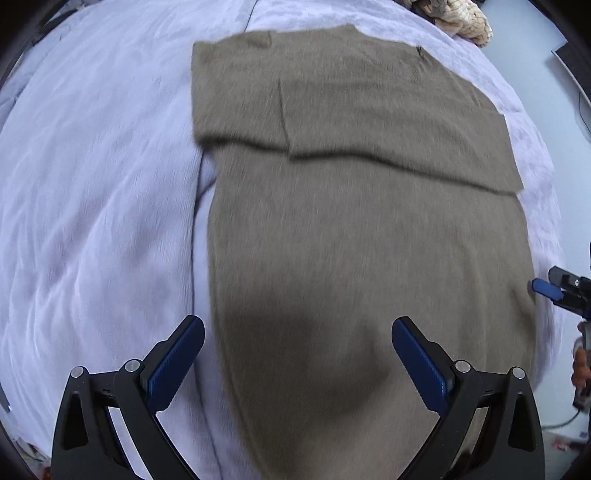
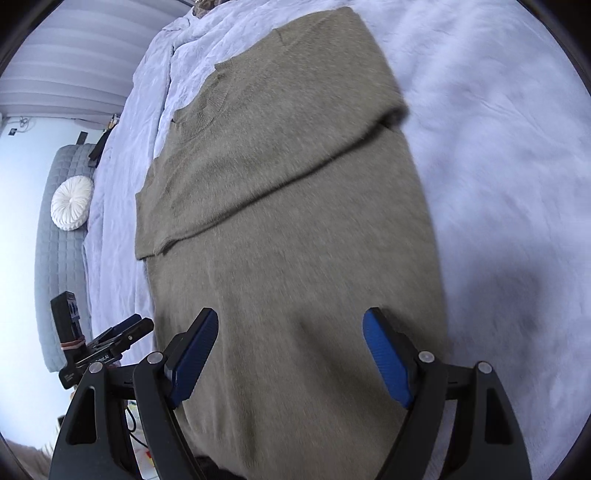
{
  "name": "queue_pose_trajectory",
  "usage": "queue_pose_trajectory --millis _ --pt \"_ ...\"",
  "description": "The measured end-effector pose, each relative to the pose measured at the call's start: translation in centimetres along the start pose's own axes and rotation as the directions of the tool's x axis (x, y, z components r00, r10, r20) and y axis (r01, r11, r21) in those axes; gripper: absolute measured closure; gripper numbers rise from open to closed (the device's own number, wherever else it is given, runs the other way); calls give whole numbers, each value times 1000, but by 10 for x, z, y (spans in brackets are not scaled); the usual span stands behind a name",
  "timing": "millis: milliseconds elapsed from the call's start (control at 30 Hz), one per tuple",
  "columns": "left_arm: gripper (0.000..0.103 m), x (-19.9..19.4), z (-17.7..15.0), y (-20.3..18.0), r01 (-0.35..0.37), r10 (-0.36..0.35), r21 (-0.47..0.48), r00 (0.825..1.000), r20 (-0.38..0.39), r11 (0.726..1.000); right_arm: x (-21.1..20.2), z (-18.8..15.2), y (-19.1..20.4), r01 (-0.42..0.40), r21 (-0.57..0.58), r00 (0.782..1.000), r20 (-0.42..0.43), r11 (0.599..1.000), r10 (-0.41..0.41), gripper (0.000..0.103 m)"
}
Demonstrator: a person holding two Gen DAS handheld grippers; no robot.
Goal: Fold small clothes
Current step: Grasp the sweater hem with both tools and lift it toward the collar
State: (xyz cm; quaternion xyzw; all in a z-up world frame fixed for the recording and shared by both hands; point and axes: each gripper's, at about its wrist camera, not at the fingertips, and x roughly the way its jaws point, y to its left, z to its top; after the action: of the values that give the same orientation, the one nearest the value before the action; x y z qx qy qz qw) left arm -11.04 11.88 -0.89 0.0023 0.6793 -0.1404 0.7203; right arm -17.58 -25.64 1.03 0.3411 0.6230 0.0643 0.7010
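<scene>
A taupe knit sweater (image 1: 351, 236) lies flat on a pale lavender bedspread (image 1: 92, 206), with both sleeves folded across its chest. It also shows in the right wrist view (image 2: 295, 229), collar toward the upper left. My left gripper (image 1: 298, 332) is open and empty, hovering over the sweater's lower body near its left edge. My right gripper (image 2: 290, 328) is open and empty above the sweater's lower part. The right gripper's tip shows at the right edge of the left wrist view (image 1: 561, 290). The left gripper shows at the lower left of the right wrist view (image 2: 110, 343).
A cream knitted item (image 1: 461, 18) lies at the bed's far right corner. A grey quilted bench with a round white cushion (image 2: 72, 203) stands beside the bed. The bedspread (image 2: 498, 166) spreads wide around the sweater.
</scene>
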Motion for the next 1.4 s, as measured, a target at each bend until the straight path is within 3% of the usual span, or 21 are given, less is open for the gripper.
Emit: queue_pose_trajectory --millis 133,267,367,467,633,667,700,733,767,800,933,1100,1167,1300,1400 --pt "1 5 -40 23 53 -56 -23 993 -103 998 -19 -32 -29 8 61 999 -34 998 -6 20" --pt "1 18 -76 27 157 -170 -76 962 -213 985 -29 -68 -59 14 160 998 -70 987 -3 20" --pt "1 25 -98 13 214 -233 -98 933 -273 972 -20 -92 -69 -71 226 988 -118 971 100 20" --pt "1 33 -106 6 254 -281 -130 915 -288 958 2 -110 -63 -185 261 955 -180 947 236 20" --pt "3 36 -108 -1 287 -323 -166 906 -275 944 30 -119 -38 -253 262 928 -208 932 310 19" --pt "15 35 -107 -2 288 -326 -172 907 -267 942 32 -120 -36 -257 269 927 -205 928 316 19" --pt "39 35 -106 -3 287 -325 -175 908 -264 942 34 -120 -35 -250 279 928 -203 927 312 22" --pt "54 33 -103 5 289 -329 -178 905 -269 941 34 -120 -34 -242 291 930 -203 926 307 42" --pt "81 33 -103 7 306 -348 -185 897 -274 934 35 -120 -34 -235 305 929 -208 923 305 59" --pt "85 32 -99 9 330 -375 -198 887 -270 923 34 -120 -34 -235 310 930 -204 921 306 94" --pt "86 12 -86 15 436 -480 -228 854 -200 871 19 -109 -20 -346 287 904 -150 893 399 96" --pt "86 -24 -29 35 538 -553 -255 833 17 803 2 -62 3 -508 264 850 0 820 527 96" --pt "86 -32 -1 40 540 -538 -237 839 79 808 -3 -31 11 -556 237 827 57 797 560 96" --pt "86 -43 67 47 511 -477 -172 855 206 842 -6 38 22 -603 183 798 155 777 583 96" --pt "86 -40 103 56 490 -440 -169 858 265 855 5 86 23 -593 176 803 210 786 558 96"
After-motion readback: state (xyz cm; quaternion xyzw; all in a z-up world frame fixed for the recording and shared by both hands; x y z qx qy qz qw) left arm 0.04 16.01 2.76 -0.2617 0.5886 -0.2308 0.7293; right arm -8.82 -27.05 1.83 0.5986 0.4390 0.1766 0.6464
